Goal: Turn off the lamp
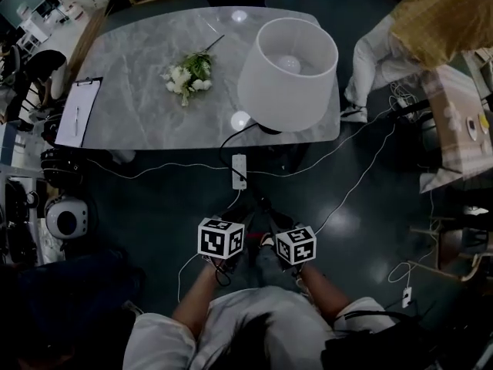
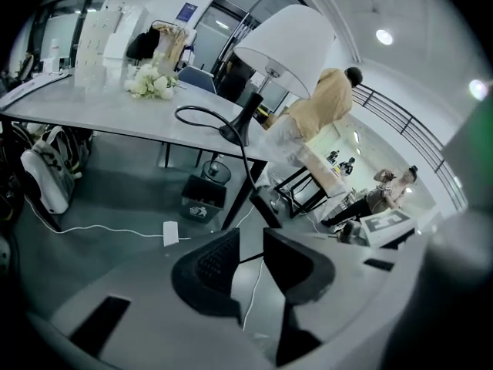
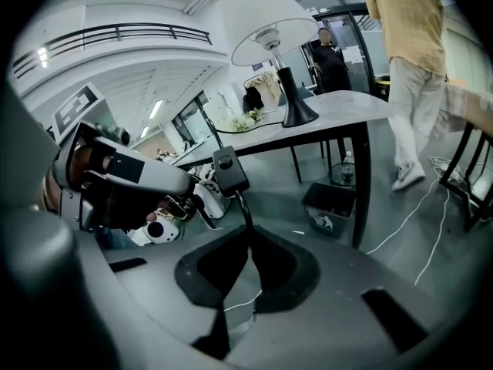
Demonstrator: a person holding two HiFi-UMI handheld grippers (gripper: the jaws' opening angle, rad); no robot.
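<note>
Pinching the cord just below its switch, our right gripper steadies it, we judge, so the empty left gripper, jaws apart, can press it. The lamp stands on the table, ahead and above.

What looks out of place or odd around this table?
The flowers lie flat on the table with no vase. The lamp cord dangles off the table edge, pinched in the right gripper.
</note>
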